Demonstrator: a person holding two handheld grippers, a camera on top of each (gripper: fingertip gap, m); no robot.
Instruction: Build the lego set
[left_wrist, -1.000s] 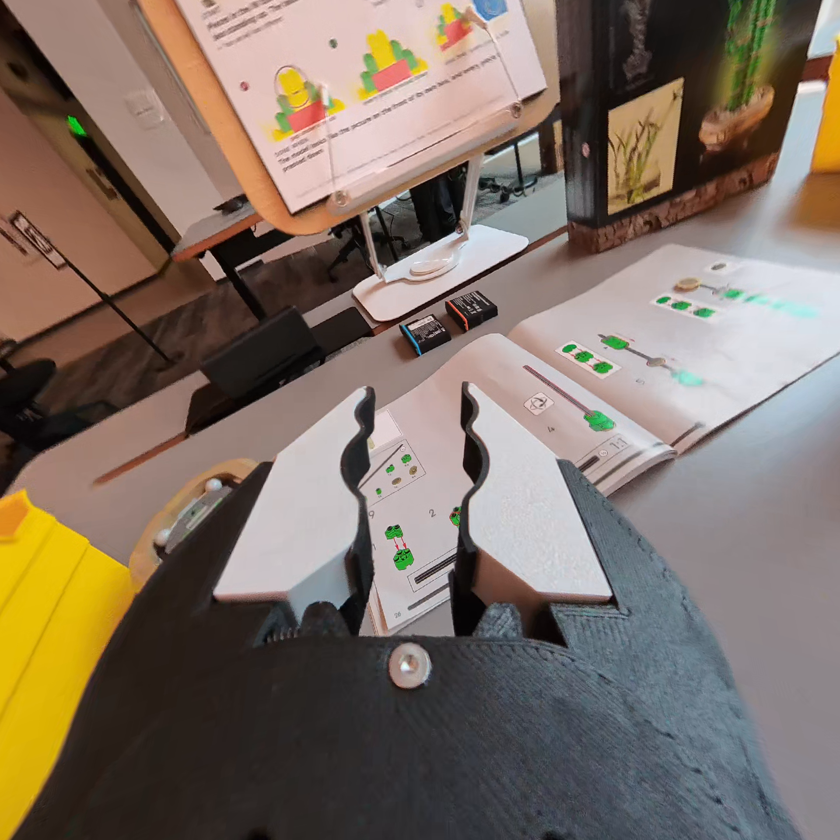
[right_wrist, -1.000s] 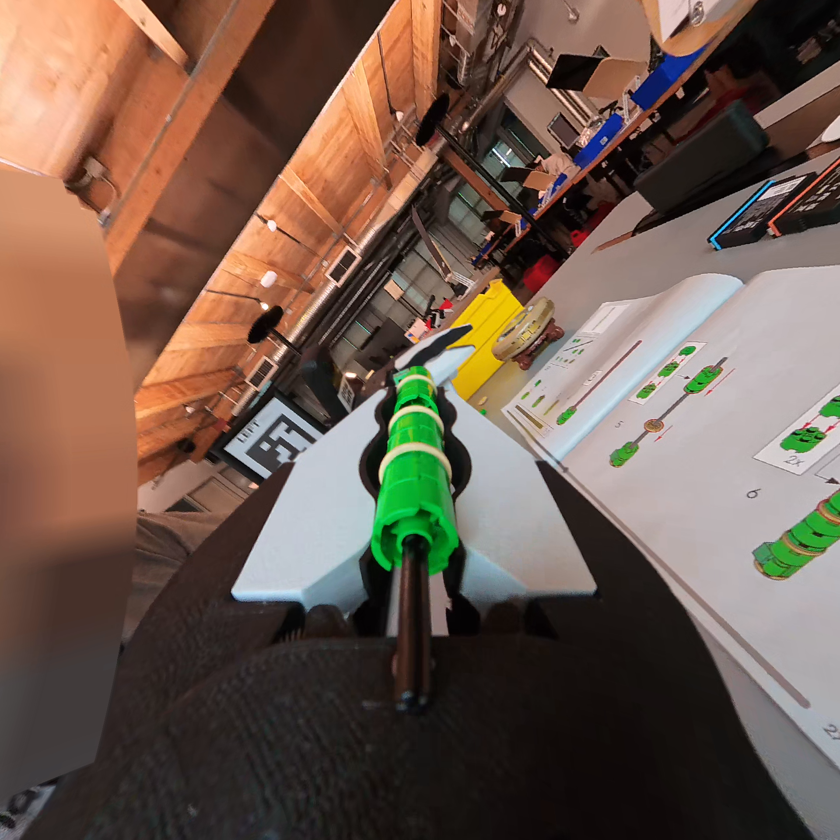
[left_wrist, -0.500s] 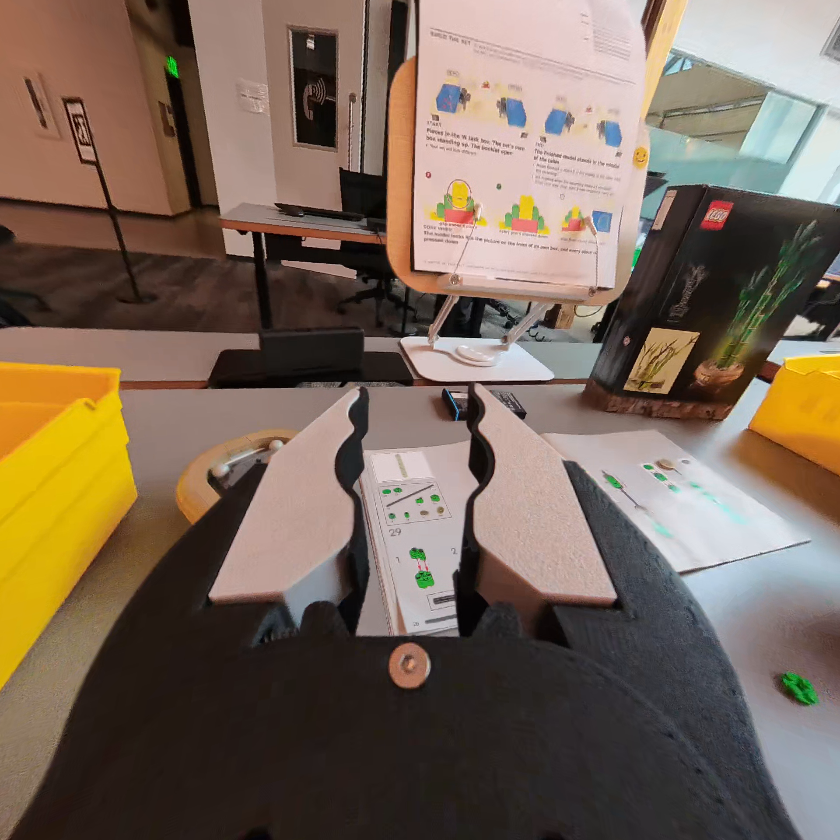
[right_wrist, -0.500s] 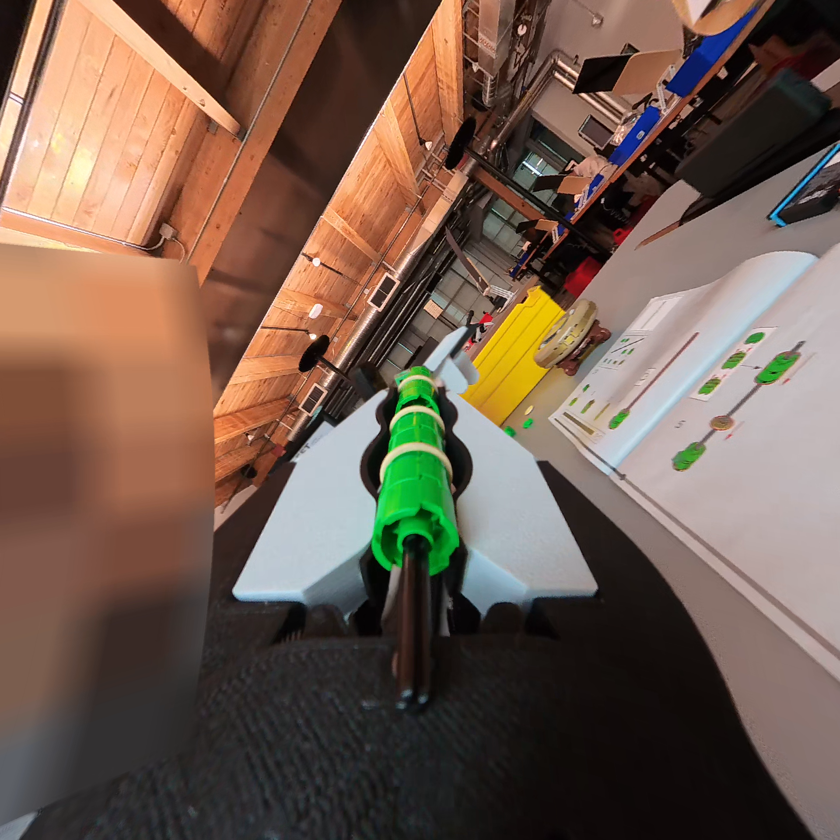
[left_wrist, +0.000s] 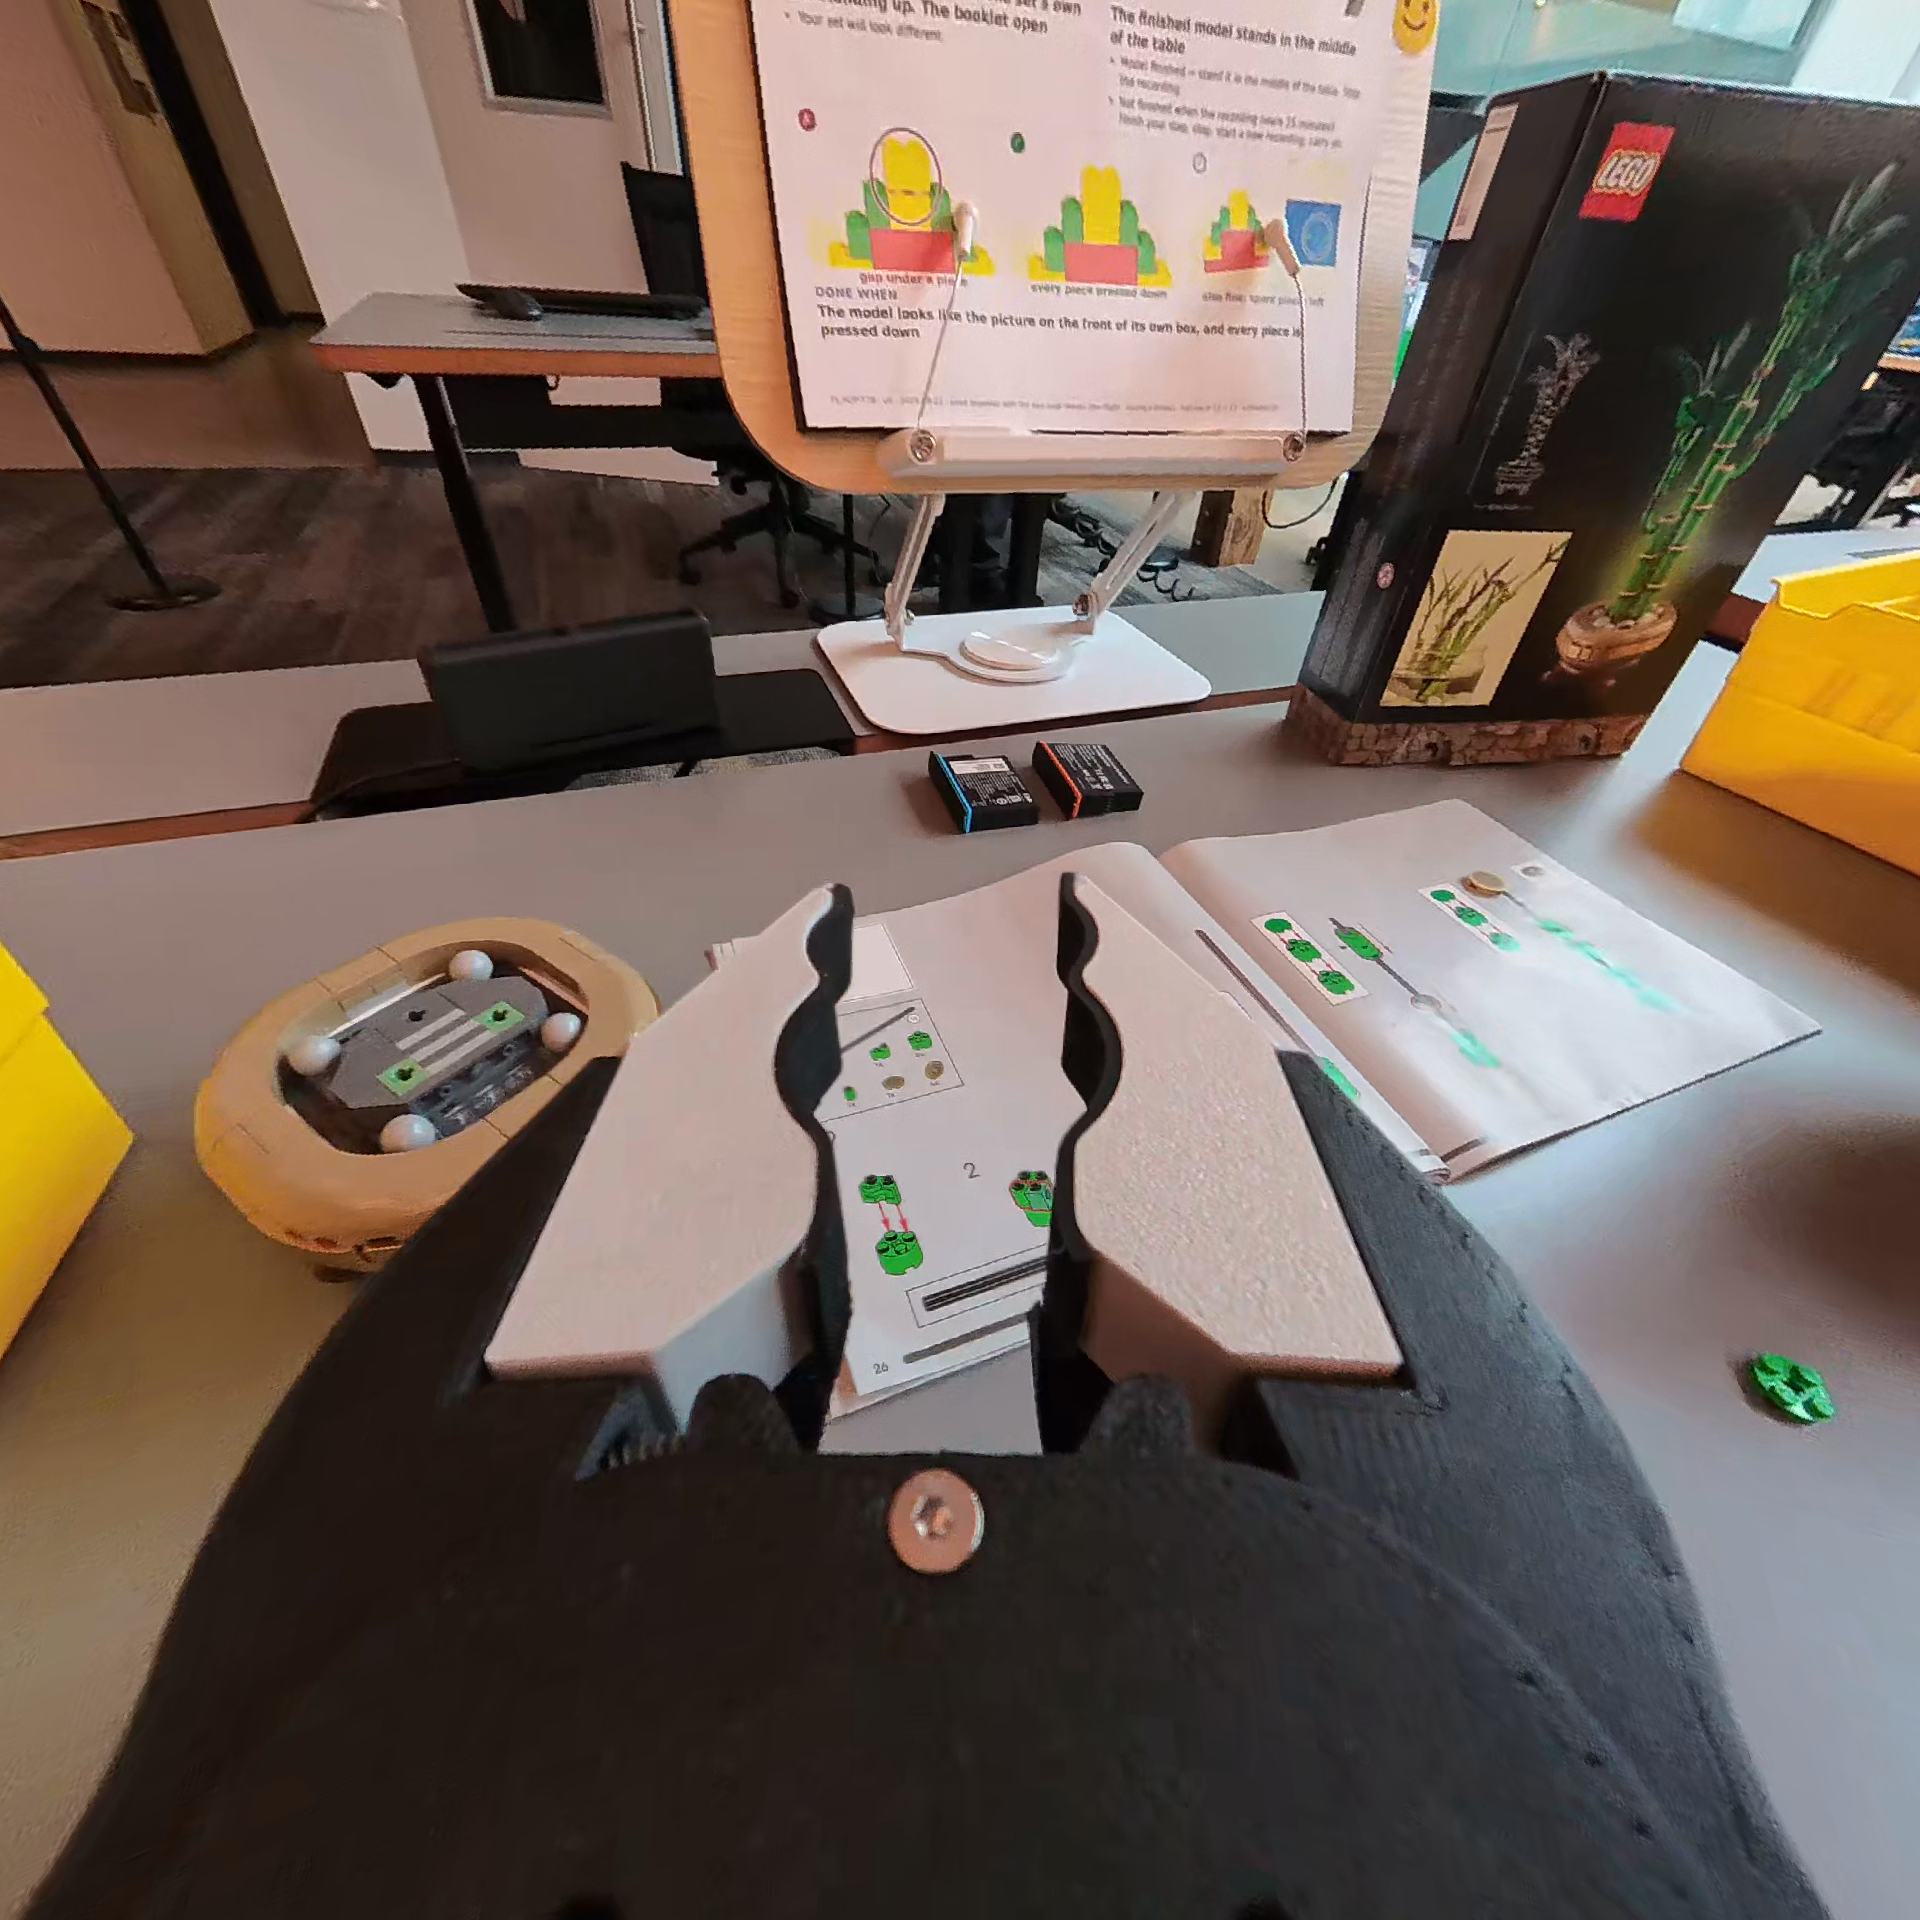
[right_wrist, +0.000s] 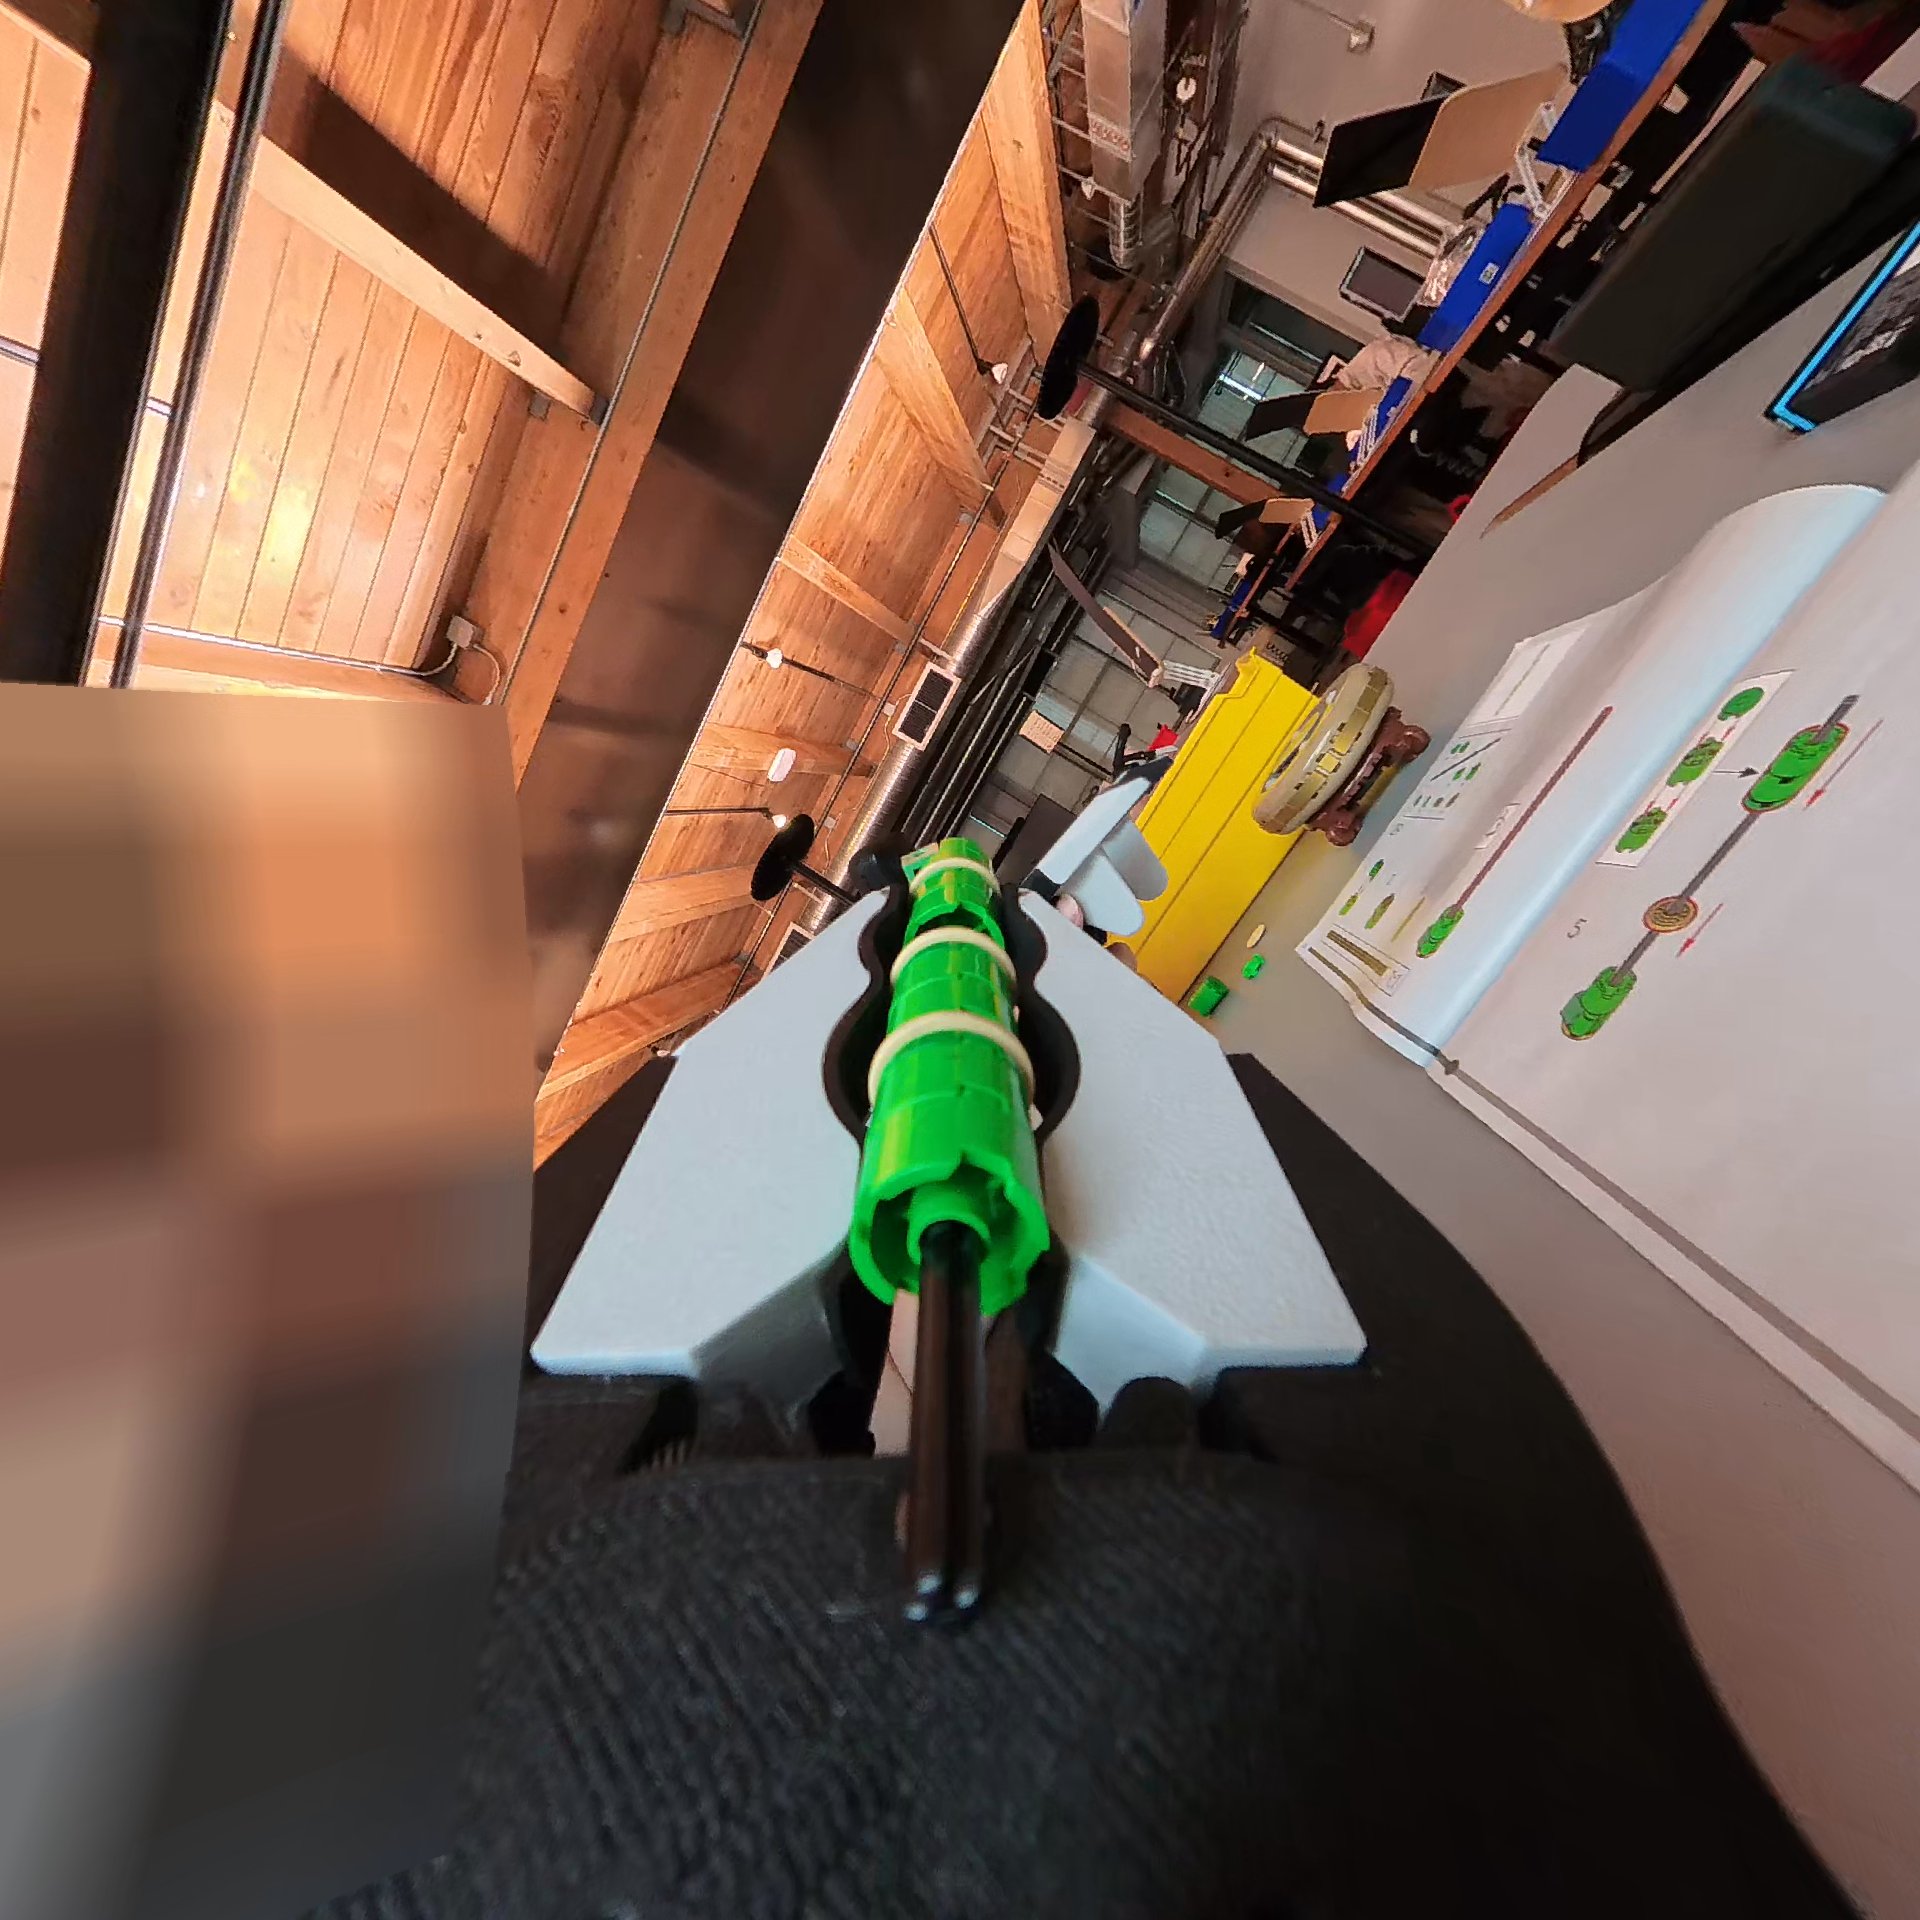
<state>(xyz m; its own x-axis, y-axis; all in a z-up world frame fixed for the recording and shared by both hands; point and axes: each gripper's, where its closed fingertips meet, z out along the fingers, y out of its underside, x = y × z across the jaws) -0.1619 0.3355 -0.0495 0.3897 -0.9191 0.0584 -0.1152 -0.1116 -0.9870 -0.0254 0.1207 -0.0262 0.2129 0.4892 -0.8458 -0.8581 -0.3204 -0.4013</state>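
Observation:
My left gripper (left_wrist: 951, 920) is open and empty, held above the open instruction booklet (left_wrist: 1455, 997) on the grey table. A tan round pot base (left_wrist: 416, 1070) with a grey inner plate sits on the table to its left. A small green round piece (left_wrist: 1789, 1387) lies on the table at the right. My right gripper (right_wrist: 951, 883) is shut on a green bamboo stalk (right_wrist: 951, 1049) of stacked round bricks with tan rings on a dark axle, and is rolled sideways above the table. The pot base (right_wrist: 1325, 764) and the booklet (right_wrist: 1714, 883) also show in the right wrist view.
A yellow bin (left_wrist: 1829, 707) stands at the right and another (left_wrist: 42, 1143) at the left. The set's dark box (left_wrist: 1621, 416), two small black battery packs (left_wrist: 1034, 784) and a sheet stand (left_wrist: 1018, 665) are at the back. Loose green pieces (right_wrist: 1210, 992) lie near a yellow bin (right_wrist: 1216, 831). To reach the small green round piece (left_wrist: 1789, 1387) in a straight line is about 15 cm for my right fingers, about 20 cm for my left.
My left gripper has tilted down and moved closer to the table, so the pot base and booklet look nearer. My right gripper has rolled and drifted a little, still holding the stalk.

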